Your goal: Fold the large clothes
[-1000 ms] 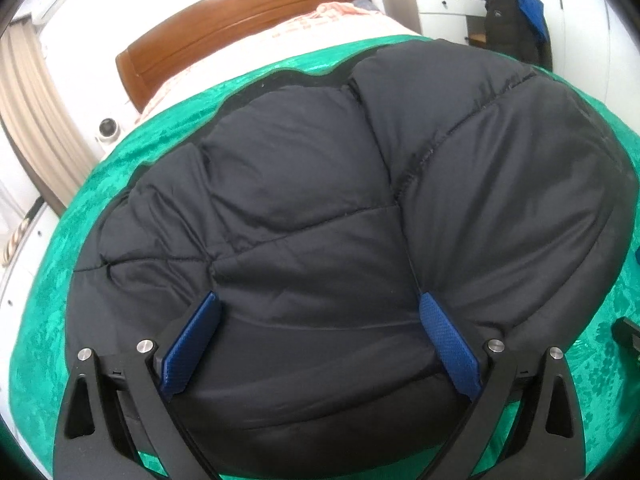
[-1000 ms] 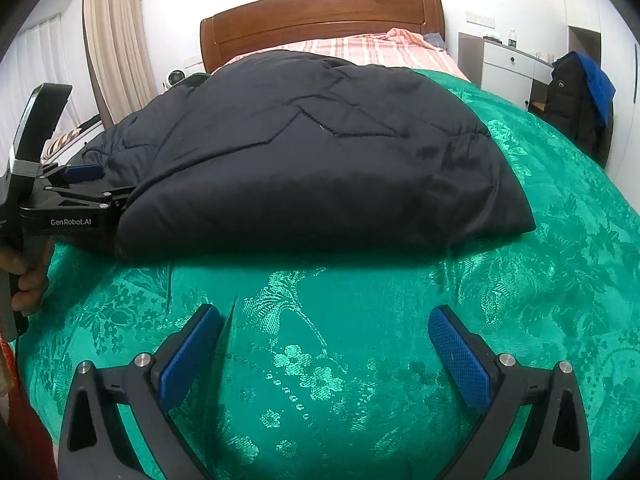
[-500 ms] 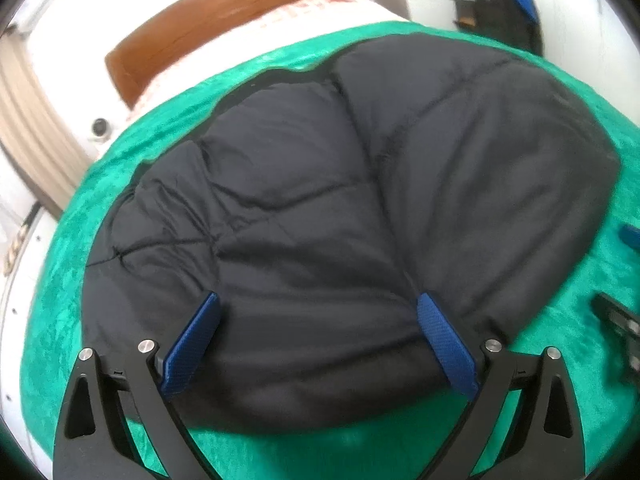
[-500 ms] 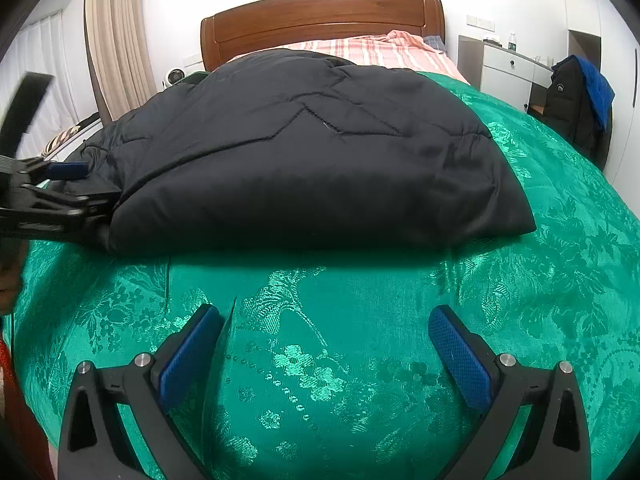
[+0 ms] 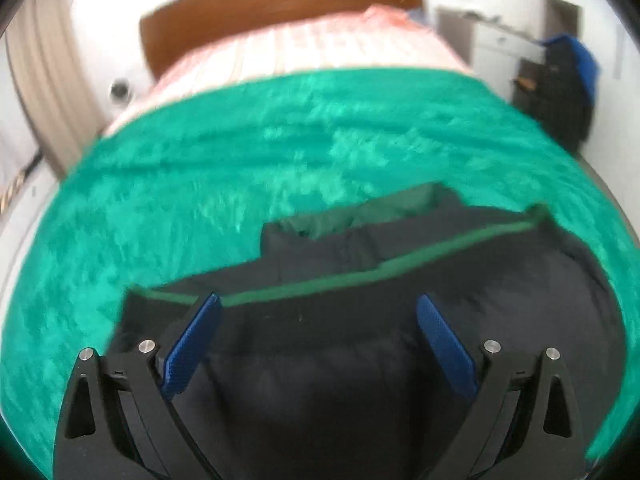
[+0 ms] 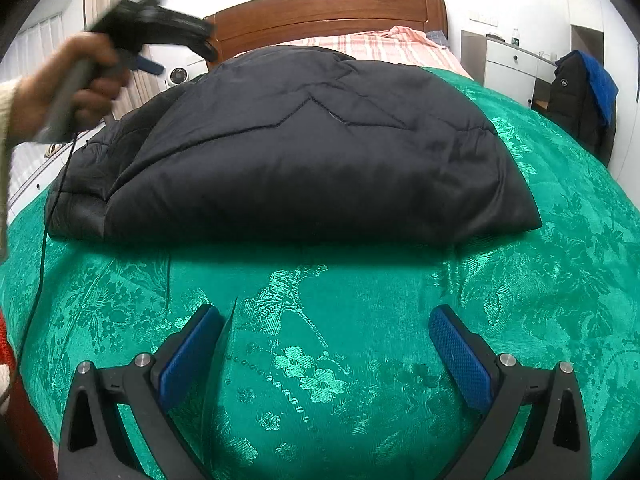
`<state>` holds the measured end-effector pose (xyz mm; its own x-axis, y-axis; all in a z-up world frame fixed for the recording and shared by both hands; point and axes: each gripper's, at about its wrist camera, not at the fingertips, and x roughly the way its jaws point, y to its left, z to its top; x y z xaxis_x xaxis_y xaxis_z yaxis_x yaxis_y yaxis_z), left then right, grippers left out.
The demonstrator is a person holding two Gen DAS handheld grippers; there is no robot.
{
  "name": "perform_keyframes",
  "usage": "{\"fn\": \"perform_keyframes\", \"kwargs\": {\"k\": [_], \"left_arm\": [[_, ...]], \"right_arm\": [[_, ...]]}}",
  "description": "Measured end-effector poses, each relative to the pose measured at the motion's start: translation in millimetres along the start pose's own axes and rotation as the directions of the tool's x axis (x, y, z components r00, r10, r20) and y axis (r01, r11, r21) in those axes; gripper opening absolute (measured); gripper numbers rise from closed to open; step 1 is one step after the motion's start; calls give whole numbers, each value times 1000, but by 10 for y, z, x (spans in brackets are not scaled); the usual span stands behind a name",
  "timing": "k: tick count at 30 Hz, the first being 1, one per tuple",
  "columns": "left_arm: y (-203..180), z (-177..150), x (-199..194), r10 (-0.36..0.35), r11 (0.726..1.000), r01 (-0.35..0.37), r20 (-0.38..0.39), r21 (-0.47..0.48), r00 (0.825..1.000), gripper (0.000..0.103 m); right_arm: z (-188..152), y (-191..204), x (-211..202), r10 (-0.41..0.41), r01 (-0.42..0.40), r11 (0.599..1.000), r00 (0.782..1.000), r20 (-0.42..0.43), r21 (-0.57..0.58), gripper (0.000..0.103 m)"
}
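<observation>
Jacket point(image 6: 304, 152) folded mid-frame, both grippers point(image 5: 316, 344) point(image 6: 326, 350) spread wide, gripping nothing: puffy padding liable to spring unfolded unpressed.

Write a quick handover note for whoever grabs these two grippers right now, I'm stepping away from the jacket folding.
Left gripper: open, empty, raised in the air over the jacket's left end.
Right gripper: open, empty, low over the green bedspread, short of the jacket's near edge.
Jacket: black, puffy, lying in a compact bundle across the bed, nothing gripping it.
Done: it appears folded at least once.
Left: check whether another fold is needed, then flatten and tidy the edges.
</observation>
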<state>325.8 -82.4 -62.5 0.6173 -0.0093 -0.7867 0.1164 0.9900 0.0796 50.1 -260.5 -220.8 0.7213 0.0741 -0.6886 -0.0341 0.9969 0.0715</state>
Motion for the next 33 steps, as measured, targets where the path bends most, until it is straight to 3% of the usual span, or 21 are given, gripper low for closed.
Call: {"fn": "perform_keyframes", "kwargs": {"k": [2, 10, 13, 18, 33], "left_arm": [[2, -69, 213, -4, 1000, 4, -69, 2, 998, 95], [2, -800, -496, -90, 990, 88, 13, 111, 996, 95], [-82, -1238, -679, -71, 975, 67, 14, 213, 997, 95], [-317, -1844, -815, 4, 919, -31, 68, 392, 998, 95], [-321, -1996, -908, 7, 924, -25, 50, 381, 999, 96]], "right_arm": [[-5, 0, 5, 2, -2, 1000, 1000, 0, 0, 103], [21, 21, 34, 4, -4, 1000, 1000, -5, -1, 103], [35, 30, 44, 1, -1, 1000, 1000, -4, -2, 103], [19, 39, 40, -4, 4, 1000, 1000, 1, -4, 103], [-29, 67, -1, -1, 1, 1000, 1000, 3, -6, 103]]}}
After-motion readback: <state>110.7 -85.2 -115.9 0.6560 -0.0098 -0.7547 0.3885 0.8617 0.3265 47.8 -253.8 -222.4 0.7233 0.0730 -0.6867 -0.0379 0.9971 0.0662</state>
